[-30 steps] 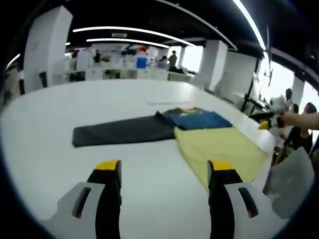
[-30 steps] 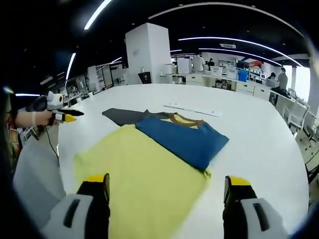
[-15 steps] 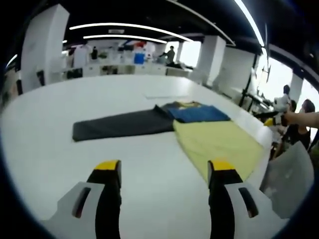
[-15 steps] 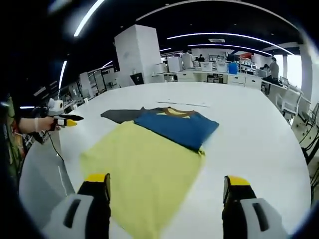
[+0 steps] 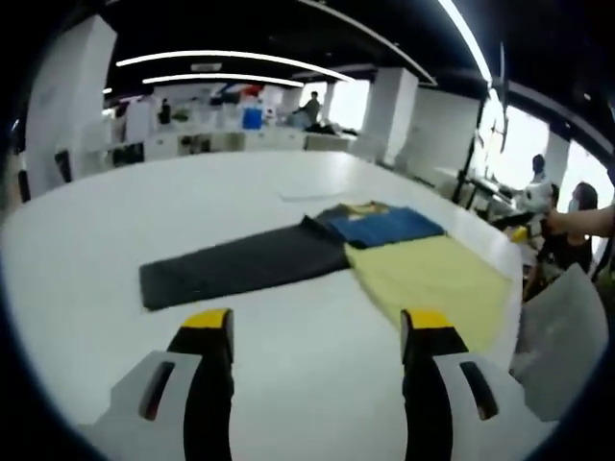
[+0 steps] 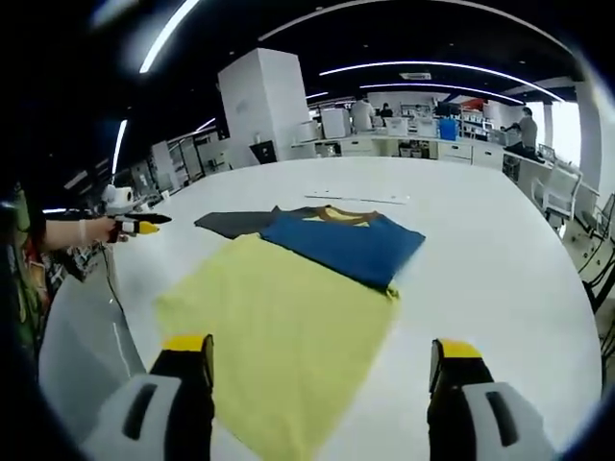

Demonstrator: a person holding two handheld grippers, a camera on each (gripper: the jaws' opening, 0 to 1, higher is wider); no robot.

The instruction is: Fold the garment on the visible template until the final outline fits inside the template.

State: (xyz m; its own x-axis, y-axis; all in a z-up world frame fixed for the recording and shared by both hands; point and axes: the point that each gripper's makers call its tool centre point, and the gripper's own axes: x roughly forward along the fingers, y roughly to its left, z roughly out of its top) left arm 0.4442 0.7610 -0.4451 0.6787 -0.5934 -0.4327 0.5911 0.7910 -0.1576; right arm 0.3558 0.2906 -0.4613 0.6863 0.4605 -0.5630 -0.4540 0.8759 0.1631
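Note:
A blue garment (image 5: 384, 226) with a yellow-brown collar lies flat on the white table (image 5: 115, 221), its lower part over a large yellow cloth (image 5: 432, 279). A dark grey cloth (image 5: 240, 269) stretches left from it. My left gripper (image 5: 317, 322) hovers open over bare table, short of the cloths. In the right gripper view the yellow cloth (image 6: 279, 327) reaches down between the jaws of my open right gripper (image 6: 320, 348), with the blue garment (image 6: 341, 240) and the grey cloth (image 6: 231, 223) beyond. Each gripper appears small in the other's view, held by a hand: right gripper (image 5: 524, 216), left gripper (image 6: 130, 226).
A thin white strip (image 6: 356, 199) lies on the table past the garments. A grey panel (image 5: 557, 336) stands off the table edge near the yellow cloth. Desks, pillars and people fill the far room. Open table surface (image 6: 500, 279) spreads to the right.
Both views have shifted slightly with the hands. The cloths lie as before, and both grippers stay open with nothing held.

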